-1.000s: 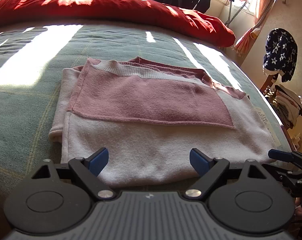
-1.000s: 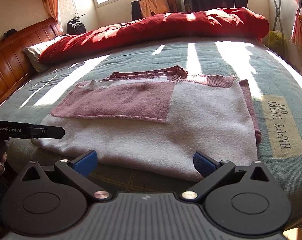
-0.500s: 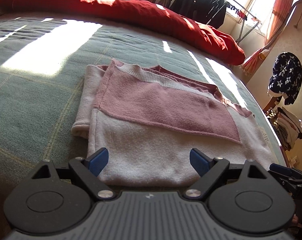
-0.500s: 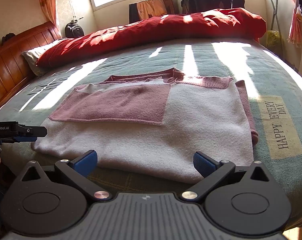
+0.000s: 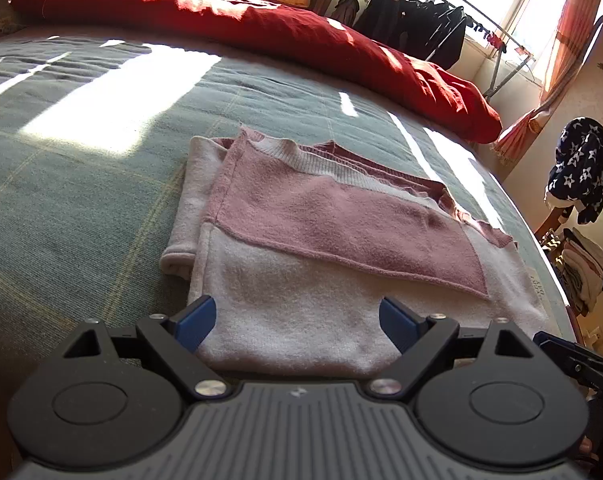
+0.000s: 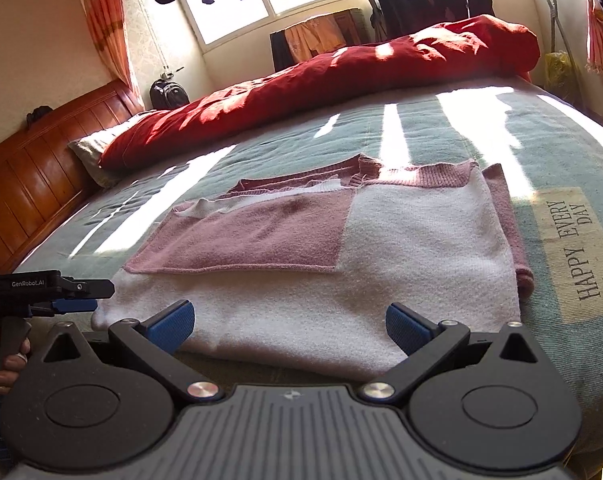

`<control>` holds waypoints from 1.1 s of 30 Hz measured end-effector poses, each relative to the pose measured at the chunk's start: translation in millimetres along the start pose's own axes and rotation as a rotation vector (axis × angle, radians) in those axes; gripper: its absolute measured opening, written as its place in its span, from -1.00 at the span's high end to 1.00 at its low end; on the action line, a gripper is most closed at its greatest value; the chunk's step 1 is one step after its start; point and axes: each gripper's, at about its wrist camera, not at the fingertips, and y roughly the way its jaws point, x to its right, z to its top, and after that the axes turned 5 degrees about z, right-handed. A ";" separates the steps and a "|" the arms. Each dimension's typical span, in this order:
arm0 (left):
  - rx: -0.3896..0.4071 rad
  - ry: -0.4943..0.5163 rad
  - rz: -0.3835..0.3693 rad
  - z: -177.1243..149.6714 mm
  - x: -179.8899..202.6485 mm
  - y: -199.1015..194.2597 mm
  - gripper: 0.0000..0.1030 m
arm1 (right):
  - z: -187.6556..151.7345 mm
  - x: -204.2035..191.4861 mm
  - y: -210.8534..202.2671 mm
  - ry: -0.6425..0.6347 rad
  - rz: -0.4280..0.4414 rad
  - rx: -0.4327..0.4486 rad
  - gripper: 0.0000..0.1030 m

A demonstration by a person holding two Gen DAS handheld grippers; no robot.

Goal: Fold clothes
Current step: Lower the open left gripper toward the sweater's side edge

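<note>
The sweater (image 5: 333, 280) is lying folded flat on the bed (image 5: 81, 200), close to the near edge. It is showing two colours: a whitish body and a dusty-pink panel (image 5: 341, 224) lying on top across the far half. A ribbed band is running along the far edge. In the right wrist view the sweater (image 6: 401, 264) is showing a pink layer sticking out from under its right side, and a folded whitish sleeve edge is showing at the left side in the left wrist view. Its long axis is running left to right, parallel to the near bed edge; which end the neck is facing cannot be told.

The left gripper (image 5: 297, 318) is hovering just over the near hem, fingers spread wide, nothing between them. The right gripper (image 6: 289, 322) is doing likewise at the near hem, fingers spread wide and empty. In the right wrist view the left gripper is appearing at the far left, beside the sweater's near left corner, held by a hand (image 6: 9, 360).

Nothing is lying between grippers and sweater. A printed label (image 6: 573, 248) reading "HAPPY EVERY DAY" is sitting on the bed cover just right of the sweater. A red duvet (image 6: 341, 92) is bunching along the far side of the bed. A wooden headboard (image 6: 33, 172) is standing at the left, and dark clothes (image 5: 413, 24) are hanging on a rack by the window.
</note>
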 end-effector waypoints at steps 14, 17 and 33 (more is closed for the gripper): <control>-0.004 0.030 -0.006 12.3 4.8 17.1 -0.72 | -12.5 39.4 -24.6 0.065 -0.114 0.009 -1.00; 0.029 0.055 -0.028 26.3 10.5 13.5 -0.72 | 8.8 33.3 -16.6 0.003 -0.112 0.033 -1.00; -0.010 -0.062 -0.120 41.5 -13.8 57.3 -0.77 | 13.4 48.3 61.1 -0.090 -0.270 -0.067 -1.00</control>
